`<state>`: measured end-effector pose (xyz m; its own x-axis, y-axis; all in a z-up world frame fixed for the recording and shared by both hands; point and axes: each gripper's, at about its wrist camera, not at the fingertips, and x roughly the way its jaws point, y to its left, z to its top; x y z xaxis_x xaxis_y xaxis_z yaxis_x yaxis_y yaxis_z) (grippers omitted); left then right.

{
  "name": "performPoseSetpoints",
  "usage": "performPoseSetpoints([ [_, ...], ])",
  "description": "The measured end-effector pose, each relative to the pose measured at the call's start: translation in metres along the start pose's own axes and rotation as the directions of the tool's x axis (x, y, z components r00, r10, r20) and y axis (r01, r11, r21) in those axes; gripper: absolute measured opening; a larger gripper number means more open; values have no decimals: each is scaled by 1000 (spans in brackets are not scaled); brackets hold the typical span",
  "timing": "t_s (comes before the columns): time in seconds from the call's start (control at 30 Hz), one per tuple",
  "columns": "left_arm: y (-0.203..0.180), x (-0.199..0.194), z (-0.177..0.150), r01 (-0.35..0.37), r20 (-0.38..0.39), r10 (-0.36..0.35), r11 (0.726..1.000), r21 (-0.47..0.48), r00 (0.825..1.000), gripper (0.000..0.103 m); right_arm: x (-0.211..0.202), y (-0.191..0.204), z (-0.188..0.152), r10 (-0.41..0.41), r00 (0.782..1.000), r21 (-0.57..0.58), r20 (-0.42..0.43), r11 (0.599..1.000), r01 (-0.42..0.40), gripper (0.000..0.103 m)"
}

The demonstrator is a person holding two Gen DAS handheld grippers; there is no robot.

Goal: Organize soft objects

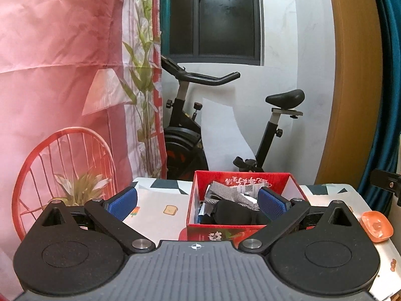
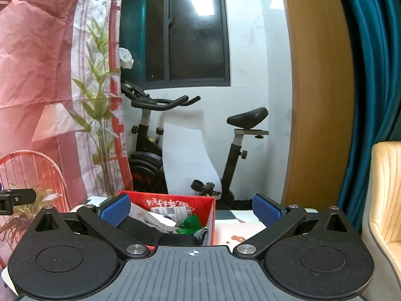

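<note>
- The left gripper [image 1: 198, 204] has its jaws wide apart and holds nothing; both blue pads [image 1: 124, 202] are bare.
- The red box [image 1: 240, 230] stands on the table [image 1: 155, 208] just ahead of this gripper, a little to the right of its middle line. The right pad of the gripper is in front of the box's right part; whether it touches the box, I cannot tell.
- Inside the box lie soft things: a black eye mask [image 1: 231, 213] at the near side, a grey mesh cloth [image 1: 225, 193] behind it, and a white printed packet [image 1: 246, 189] toward the far wall.
- An orange dish [image 1: 377, 227] sits on the table, far to the right of the left gripper.
- The right gripper [image 2: 191, 208] is also wide apart and empty.
- From the right wrist the box [image 2: 211, 222] is ahead and to the left of the middle; the left pad [image 2: 116, 210] covers its near left corner.
- In this view the box holds the black mask [image 2: 173, 239], the grey cloth [image 2: 155, 220], the packet [image 2: 173, 212] and a green crinkled thing [image 2: 189, 224] near the right wall.
- The table to the right of the box, between the pads, is bare cloth [image 2: 240, 230].
- An exercise bike [image 1: 185, 130] stands behind the table.
</note>
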<state>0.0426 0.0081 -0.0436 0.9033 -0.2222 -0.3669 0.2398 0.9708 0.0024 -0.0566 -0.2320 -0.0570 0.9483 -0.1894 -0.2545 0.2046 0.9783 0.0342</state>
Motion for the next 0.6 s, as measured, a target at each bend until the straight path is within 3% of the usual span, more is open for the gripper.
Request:
performPoseSetpoints([
  [0.6, 3, -3, -2, -12, -10, 12, 1000, 0, 1000, 103, 2, 5, 1, 9, 1000, -12, -3, 1000, -9, 103],
])
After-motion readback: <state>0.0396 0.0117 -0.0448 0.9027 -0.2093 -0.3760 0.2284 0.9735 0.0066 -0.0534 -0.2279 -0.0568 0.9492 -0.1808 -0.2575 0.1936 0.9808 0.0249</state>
